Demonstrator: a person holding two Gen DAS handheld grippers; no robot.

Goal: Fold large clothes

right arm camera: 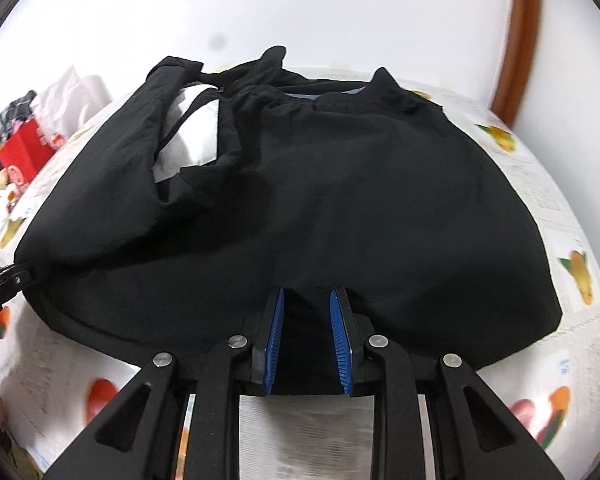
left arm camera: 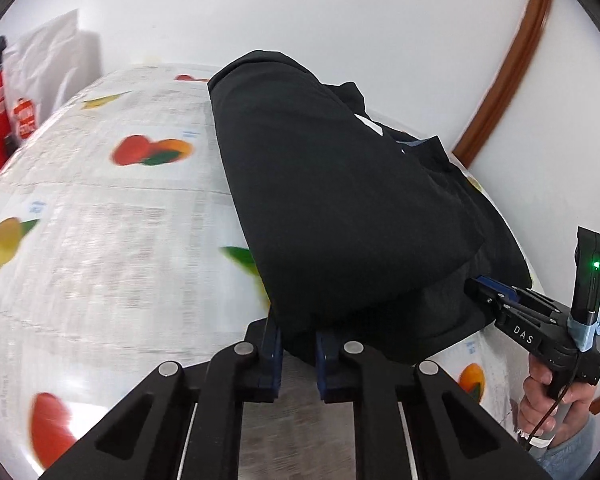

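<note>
The black garment [right arm camera: 308,208] lies spread across the table's fruit-print cloth [left arm camera: 100,240], its near hem close to the table's near edge, its collar end toward the white wall [left arm camera: 340,8]; bare cloth stays free on both sides of the garment and in a narrow strip before the hem. The left gripper [left arm camera: 298,354] stands at the garment's near left corner, its jaws drawn nearly together on a fold of the black fabric. The right gripper [right arm camera: 306,340] sits at the middle of the near hem, its blue pads [right arm camera: 274,336] a little apart with dark fabric lying between them; whether they press on it I cannot tell. In the left wrist view a hand [left arm camera: 552,396] holds that right gripper just beside the hem. The garment is matte black, partly folded over itself, with a white lining patch [right arm camera: 192,136] showing near the collar. Beyond the garment's left side stand a red box [right arm camera: 26,152] and white bags [left arm camera: 48,60]; a brown wooden trim [left arm camera: 512,60] curves along the wall on its right.
</note>
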